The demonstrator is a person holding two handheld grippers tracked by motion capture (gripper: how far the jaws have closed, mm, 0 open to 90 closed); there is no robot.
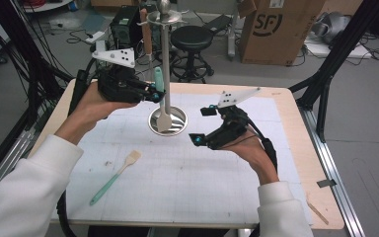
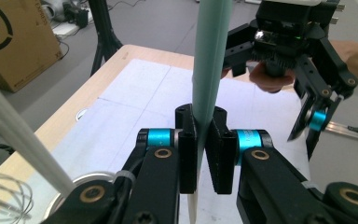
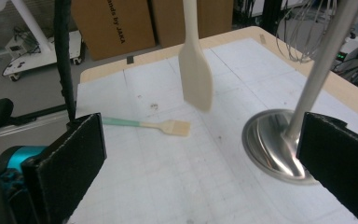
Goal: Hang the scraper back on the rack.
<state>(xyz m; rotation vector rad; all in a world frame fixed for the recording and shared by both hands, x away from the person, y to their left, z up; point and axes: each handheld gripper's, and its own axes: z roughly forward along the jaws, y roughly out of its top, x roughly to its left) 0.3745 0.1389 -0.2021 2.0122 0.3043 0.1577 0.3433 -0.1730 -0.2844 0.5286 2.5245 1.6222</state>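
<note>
A: Since the left gripper [image 1: 156, 94] at upper left of the high view is clenched on the mint-green handle of the cream-bladed silicone spatula [image 2: 209, 60], why hold it upright?

B: Probably to hang it on the steel utensil stand [image 1: 166, 54] beside it. The right gripper [image 1: 203, 125], centre right, is spread wide with nothing between its pads.

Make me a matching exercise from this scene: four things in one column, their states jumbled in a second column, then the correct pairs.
Things
1. left gripper
2. right gripper
3. pastry brush
4. utensil stand

States
A. lying flat on the mat
B. standing upright on a round steel base
C. shut on the spatula
D. open, nothing between its fingers

Pairs: 1-C, 2-D, 3-A, 4-B
</note>
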